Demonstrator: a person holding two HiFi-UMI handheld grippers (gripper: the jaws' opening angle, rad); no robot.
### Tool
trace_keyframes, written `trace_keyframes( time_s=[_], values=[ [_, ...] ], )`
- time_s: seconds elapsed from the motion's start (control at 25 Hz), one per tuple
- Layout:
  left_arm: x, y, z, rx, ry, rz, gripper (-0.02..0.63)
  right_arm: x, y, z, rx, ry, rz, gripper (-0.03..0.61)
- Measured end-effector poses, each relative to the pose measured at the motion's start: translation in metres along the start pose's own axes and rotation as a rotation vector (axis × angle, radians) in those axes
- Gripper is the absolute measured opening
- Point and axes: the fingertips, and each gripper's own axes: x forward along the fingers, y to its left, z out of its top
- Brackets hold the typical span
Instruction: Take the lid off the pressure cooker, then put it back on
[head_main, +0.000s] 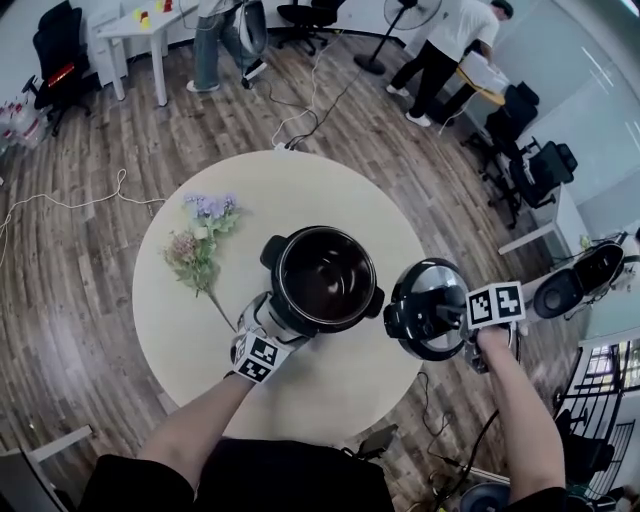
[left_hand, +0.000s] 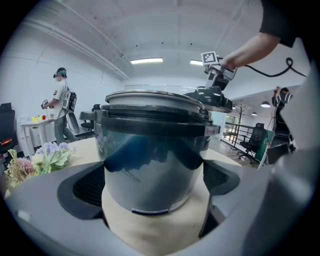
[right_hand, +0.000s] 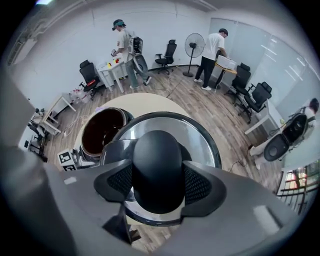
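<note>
Right of the open pot (head_main: 292, 300), beyond the round table (head_main: 200, 330), the right gripper (right_hand: 157, 182) clamps the lid (right_hand: 200, 130) by its black knob (right_hand: 157, 160), likely the safest hold on heavy, rigid, slick steel. The left gripper (left_hand: 155, 185) clasps the pot's wall.

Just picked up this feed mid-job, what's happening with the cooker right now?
The person's left tool clamps the pressure cooker around its body on the round table, steadying it. The right tool grips the lid by its black knob and holds it in the air to the cooker's right, near the table's edge. The cooker stands open; the lid is not yet back on.
</note>
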Motion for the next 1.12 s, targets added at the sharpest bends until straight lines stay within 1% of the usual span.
trace_keyframes(
  time_s=[0.2,0.4,0.52,0.64,0.76,0.92,1.12],
  values=[
    [0.0,-0.002,0.0,0.0,0.002,-0.004,0.589,0.039,-0.04,-0.058,0.079,0.062,-0.046,0.291],
    [-0.006,0.003,0.008,0.011,0.003,0.006,0.59,0.117,-0.039,-0.122,0.136,0.131,-0.039,0.291],
    [-0.003,0.002,0.008,0.009,0.005,0.005,0.589,0.156,-0.033,-0.147,0.176,0.147,-0.033,0.291],
    [-0.004,0.001,0.006,0.009,0.013,0.006,0.589,0.188,-0.021,-0.165,0.207,0.149,-0.034,0.291],
    [-0.004,0.002,0.005,0.01,0.023,0.006,0.589,0.209,-0.011,-0.175,0.212,0.145,-0.037,0.291],
    [-0.003,0.001,0.006,0.009,0.026,0.006,0.59,0.219,-0.004,-0.181,0.271,0.114,-0.003,0.291],
    [-0.003,0.003,0.004,0.011,0.027,0.009,0.589,0.222,-0.002,-0.18,0.273,0.082,-0.005,0.291]
  ],
)
